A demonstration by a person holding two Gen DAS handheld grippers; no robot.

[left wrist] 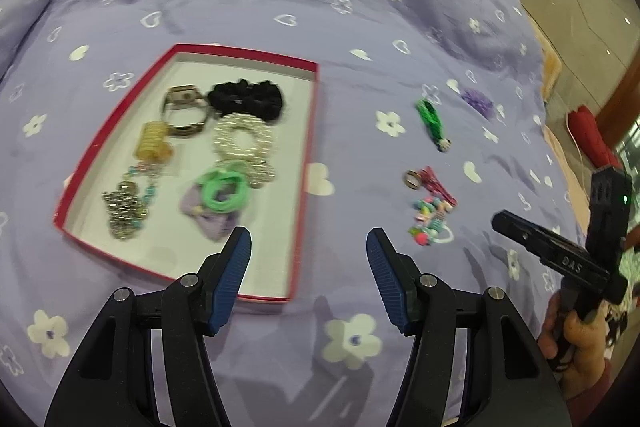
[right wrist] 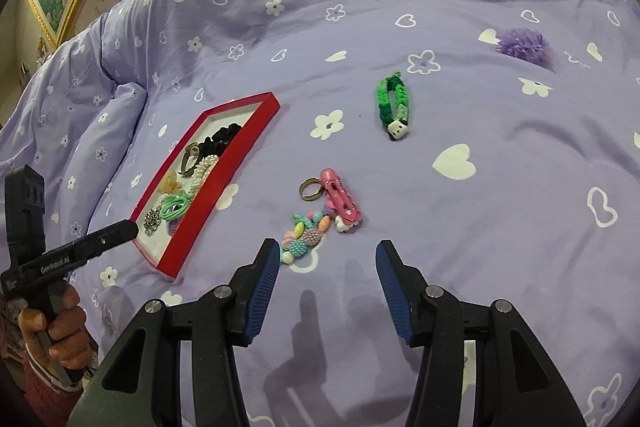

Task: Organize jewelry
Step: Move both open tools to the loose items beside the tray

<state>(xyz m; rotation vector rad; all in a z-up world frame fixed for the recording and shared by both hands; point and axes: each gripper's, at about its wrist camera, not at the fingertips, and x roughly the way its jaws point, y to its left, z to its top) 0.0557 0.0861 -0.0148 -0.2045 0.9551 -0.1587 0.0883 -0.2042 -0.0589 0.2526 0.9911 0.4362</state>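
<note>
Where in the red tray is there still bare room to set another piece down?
In the red tray, the strip along the right wall beside the pearl bracelet is bare, as is the near end below the green hair tie. The left and middle are crowded.

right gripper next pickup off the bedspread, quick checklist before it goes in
1. Right gripper empty, pads apart: ok.
2. Left gripper empty, near the red tray's corner: ok.
3. Loose pieces in view, namely beaded charm, pink clip, ring, green bracelet, purple flower: ok.
4. Charm clear of neighbours: not ok, it touches the clip.
5. Free space in tray: ok, near corner bare.
6. Jaws centred on a piece: not ok, the charm lies by the left finger.
</note>
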